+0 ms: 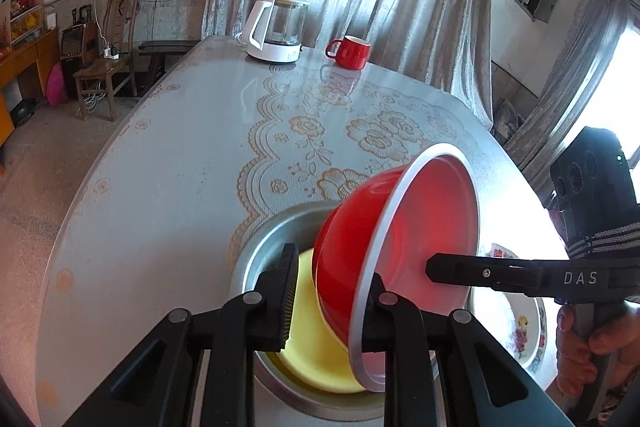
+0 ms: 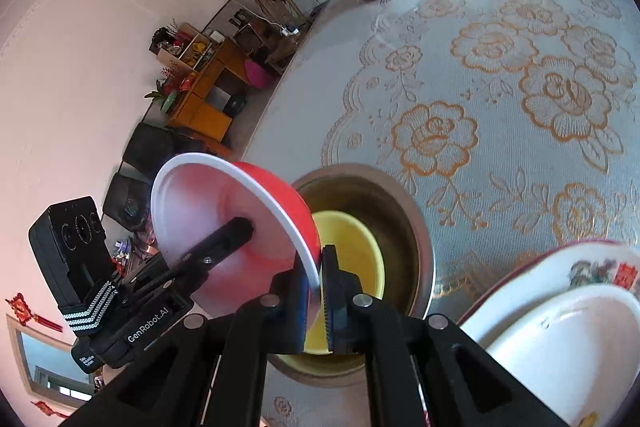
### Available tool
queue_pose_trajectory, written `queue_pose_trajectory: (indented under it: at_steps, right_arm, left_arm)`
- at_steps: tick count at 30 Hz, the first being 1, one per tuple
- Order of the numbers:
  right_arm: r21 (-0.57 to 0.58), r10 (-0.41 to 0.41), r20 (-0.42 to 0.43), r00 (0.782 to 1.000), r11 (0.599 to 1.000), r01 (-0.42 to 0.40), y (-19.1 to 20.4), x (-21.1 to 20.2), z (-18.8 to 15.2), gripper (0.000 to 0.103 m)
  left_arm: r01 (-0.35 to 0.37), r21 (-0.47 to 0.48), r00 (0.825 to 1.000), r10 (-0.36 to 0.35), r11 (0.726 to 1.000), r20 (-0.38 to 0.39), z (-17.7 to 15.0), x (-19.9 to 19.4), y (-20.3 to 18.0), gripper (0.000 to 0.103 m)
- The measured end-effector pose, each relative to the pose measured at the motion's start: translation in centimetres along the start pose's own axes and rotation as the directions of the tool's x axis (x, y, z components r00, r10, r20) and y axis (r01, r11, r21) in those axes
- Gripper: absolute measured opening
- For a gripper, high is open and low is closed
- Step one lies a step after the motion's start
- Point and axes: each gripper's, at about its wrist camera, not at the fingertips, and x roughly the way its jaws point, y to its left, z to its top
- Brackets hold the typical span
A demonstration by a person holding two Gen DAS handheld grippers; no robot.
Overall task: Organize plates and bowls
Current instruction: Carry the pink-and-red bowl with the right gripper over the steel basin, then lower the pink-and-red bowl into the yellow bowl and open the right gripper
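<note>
The red plastic bowl with a white rim is hanging tilted on its side over the round steel basin, which is sitting on the lace-patterned tabletop with a yellow bowl lying inside it. The right tool is pinching the red bowl's rim between its two pads. The left tool is standing spread around the same bowl; one finger is reaching inside it, and whether it is touching cannot be told. A floral white dish is lying just beside the basin. A glass kettle and red mug are standing well apart at the far edge.
</note>
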Motion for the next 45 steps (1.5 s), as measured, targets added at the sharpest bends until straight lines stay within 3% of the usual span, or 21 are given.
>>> queue_pose_trajectory:
  at_steps: [12, 16, 18, 25, 30, 33, 36, 43, 45]
  right_arm:
    - [0.046, -0.008, -0.058, 0.998, 0.999, 0.011, -0.9, 0.5, -2.8, 0.007]
    - [0.067, -0.010, -0.076, 0.997, 0.998, 0.015, -1.5, 0.8, -3.1, 0.006]
    - [0.075, -0.010, -0.086, 0.996, 0.997, 0.016, -1.7, 1.0, -3.2, 0.006]
    - [0.078, -0.027, -0.101, 0.995, 0.996, 0.035, -1.8, 1.0, -3.0, 0.006]
    - [0.063, -0.046, -0.096, 0.994, 0.997, 0.052, -1.3, 0.9, -2.9, 0.007]
    - [0.051, -0.067, -0.088, 0.994, 0.996, 0.071, -1.0, 0.9, -2.5, 0.007]
    - [0.046, -0.074, -0.078, 0.994, 0.996, 0.077, -0.9, 0.7, -2.2, 0.007]
    - [0.051, -0.085, -0.079, 0.993, 0.995, 0.089, -1.0, 0.8, -1.9, 0.007]
    - [0.058, -0.096, -0.075, 0.993, 0.993, 0.100, -1.1, 0.8, -1.8, 0.007]
  left_arm:
    - [0.012, -0.006, 0.997, -0.013, 1.000, -0.074, -1.9, 0.6, 0.1, 0.021]
    - [-0.004, 0.007, 0.996, 0.004, 1.000, -0.091, -2.3, 0.9, 0.0, 0.027]
    - [-0.018, 0.007, 0.996, 0.019, 1.000, -0.091, -2.4, 1.0, 0.2, 0.036]
    - [-0.057, 0.034, 0.996, 0.060, 0.998, -0.073, -2.3, 0.9, 0.3, 0.038]
    - [-0.144, 0.115, 0.987, 0.151, 0.983, -0.054, -2.0, 1.5, -0.2, 0.042]
    - [-0.157, 0.102, 0.986, 0.163, 0.982, -0.047, -1.6, 2.0, 0.2, 0.055]
    - [-0.152, 0.076, 0.987, 0.155, 0.985, -0.043, -1.2, 2.2, 0.8, 0.060]
    - [-0.178, 0.086, 0.982, 0.182, 0.980, -0.041, -1.2, 2.8, 0.9, 0.061]
    - [-0.184, 0.074, 0.982, 0.187, 0.980, -0.033, -1.0, 2.9, 1.1, 0.072]
